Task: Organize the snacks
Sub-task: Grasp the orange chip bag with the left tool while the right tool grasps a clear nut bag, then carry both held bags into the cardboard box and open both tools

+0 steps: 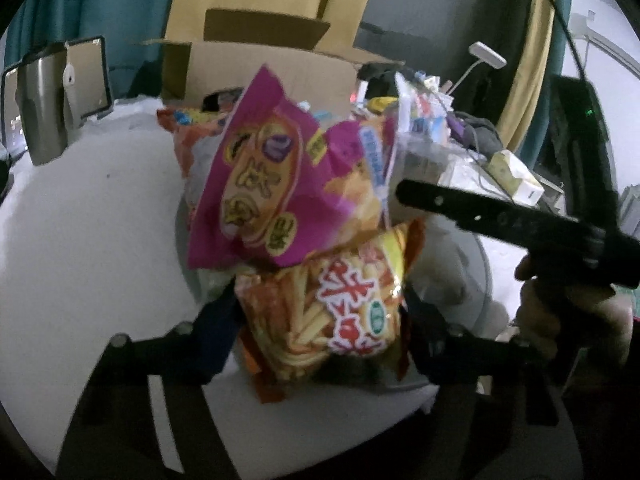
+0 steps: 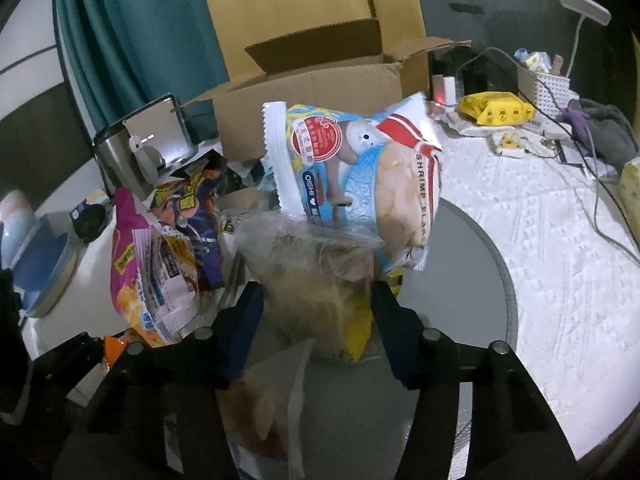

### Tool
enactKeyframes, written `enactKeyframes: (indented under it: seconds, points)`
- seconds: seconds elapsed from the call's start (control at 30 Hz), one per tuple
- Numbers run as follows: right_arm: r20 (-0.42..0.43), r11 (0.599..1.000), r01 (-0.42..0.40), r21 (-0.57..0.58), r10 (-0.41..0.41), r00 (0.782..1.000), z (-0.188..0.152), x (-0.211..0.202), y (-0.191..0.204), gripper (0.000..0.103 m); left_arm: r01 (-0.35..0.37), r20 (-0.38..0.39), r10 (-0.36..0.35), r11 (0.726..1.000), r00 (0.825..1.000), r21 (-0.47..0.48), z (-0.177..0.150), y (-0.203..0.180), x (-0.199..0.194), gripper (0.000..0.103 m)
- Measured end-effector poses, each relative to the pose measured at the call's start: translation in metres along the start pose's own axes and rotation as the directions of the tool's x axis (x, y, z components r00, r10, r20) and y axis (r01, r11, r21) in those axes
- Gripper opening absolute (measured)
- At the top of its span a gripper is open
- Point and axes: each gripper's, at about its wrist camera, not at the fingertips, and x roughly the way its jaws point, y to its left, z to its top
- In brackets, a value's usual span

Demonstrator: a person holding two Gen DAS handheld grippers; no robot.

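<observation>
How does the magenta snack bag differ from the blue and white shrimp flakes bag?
The magenta snack bag is pink-purple with yellow lettering; the shrimp flakes bag is blue and white with a red seal. The magenta bag rises above the orange fries bag in the left gripper; the shrimp bag rises above a clear bag in the right gripper. Both are sealed and crinkled.

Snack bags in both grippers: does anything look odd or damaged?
No damage or spill shows. The left gripper holds an orange bag with a pink bag tilted above it. The right gripper grips a clear bag.
</observation>
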Motion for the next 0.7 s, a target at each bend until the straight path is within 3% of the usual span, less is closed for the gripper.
enactKeyframes:
  seconds: [0.3,0.7]
  points:
    - [0.062,1.0,-0.025,-0.007,0.025,0.998,0.014,-0.023,0.006,0.051,-0.046,0.124,0.043,0.999,0.991,0.019,0.028,0.006,-0.034,0.072]
    - [0.172,0.998,-0.048,-0.042,0.054,0.984,0.069,-0.046,0.014,0.051,-0.12,0.269,0.106,0.992,0.957,0.035,0.096,0.026,-0.048,0.072]
